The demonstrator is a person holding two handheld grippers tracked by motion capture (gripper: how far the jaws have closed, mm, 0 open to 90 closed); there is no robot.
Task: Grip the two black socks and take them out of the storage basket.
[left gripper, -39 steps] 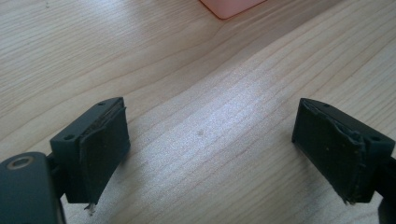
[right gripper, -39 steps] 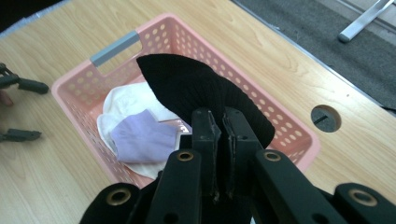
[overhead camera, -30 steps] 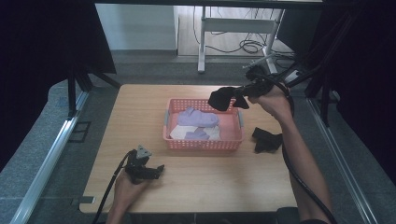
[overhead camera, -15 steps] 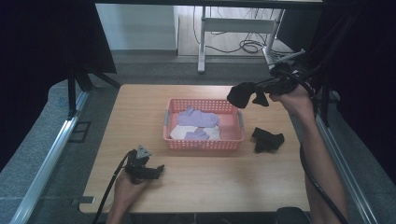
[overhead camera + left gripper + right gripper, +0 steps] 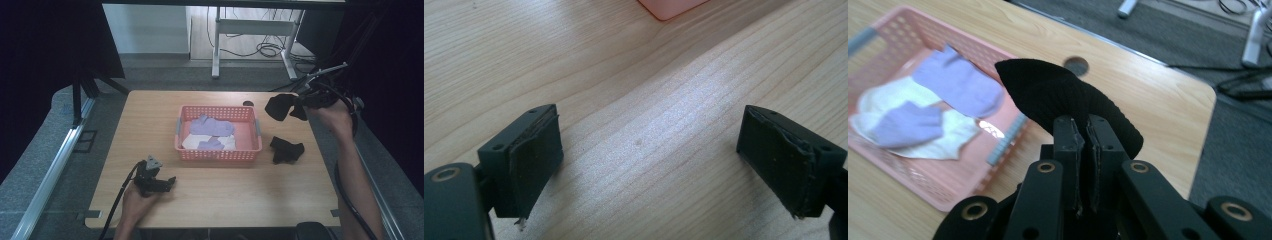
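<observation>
A pink basket (image 5: pixel 218 152) (image 5: pixel 955 195) stands mid-table and holds purple socks (image 5: pixel 212 125) (image 5: pixel 958 85) and white socks (image 5: pixel 192 141) (image 5: pixel 878 102). My right gripper (image 5: pixel 299 102) (image 5: pixel 1084 127) hangs above the table to the right of the basket, shut on a black sock (image 5: pixel 279 106) (image 5: pixel 1058 92) that droops from its jaws. A second black sock (image 5: pixel 286 150) lies on the table right of the basket. My left gripper (image 5: pixel 167 183) (image 5: pixel 649 150) rests open on the bare wood near the front left, with nothing between its pads.
The wooden table (image 5: pixel 225 205) has a round cable hole (image 5: pixel 248 104) (image 5: pixel 1076 65) behind the basket. Beyond the far edge stand a desk frame (image 5: pixel 252 27) and floor cables (image 5: pixel 265 49). Black curtains hang at both sides.
My right gripper has carried the black sock to the right, from over the basket's far right corner to beyond the basket's right side. The left gripper has stayed put.
</observation>
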